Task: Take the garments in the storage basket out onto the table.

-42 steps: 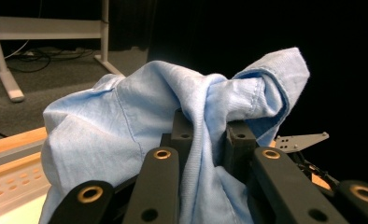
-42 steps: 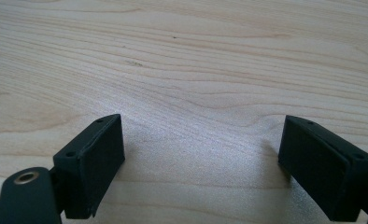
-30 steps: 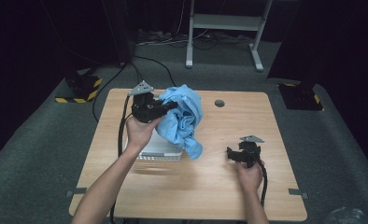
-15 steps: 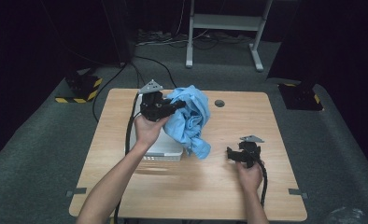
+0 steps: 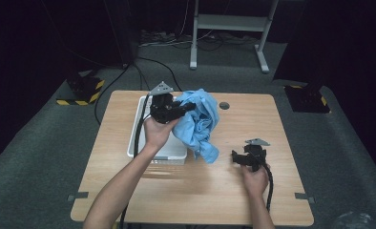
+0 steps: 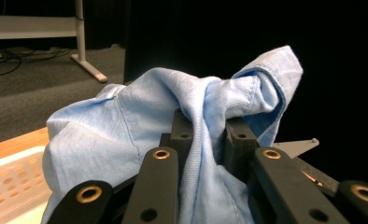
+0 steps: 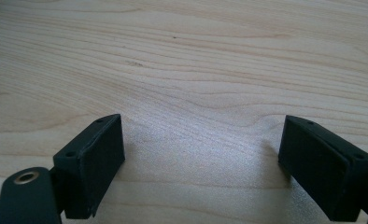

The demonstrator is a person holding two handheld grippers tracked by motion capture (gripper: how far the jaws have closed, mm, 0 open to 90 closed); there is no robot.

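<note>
Two grippers are at work here, and only one is loaded: the left gripper point(image 5: 188, 109) has its jaws clenched on a bunched fold of the blue shirt point(image 5: 199, 125), holding it up above the table point(image 5: 253, 200) so that the cloth hangs in a crumpled mass just beside and partly over the right edge of the white basket point(image 5: 137, 138). In the left gripper view the fabric point(image 6: 163, 121) is pinched tight between the two black jaws, with a seamed edge rising above them and the basket's perforated wall point(image 6: 9, 182) low at the left. The right gripper point(image 5: 237, 157) rests low on the bare wood near the right front of the table, well apart from the shirt, its jaws spread wide with nothing between them, as the right gripper view point(image 7: 201, 172) makes plain. The step in hand looks like drawing the shirt out of the basket to lay it on the table. To do that well, I would keep the pinch firm, carry the garment clear of the basket rim so no trailing part snags or drags the light basket along, and bring the free gripper up to catch a hanging hem or corner, so the cloth can be spread rather than dropped in a heap.
</note>
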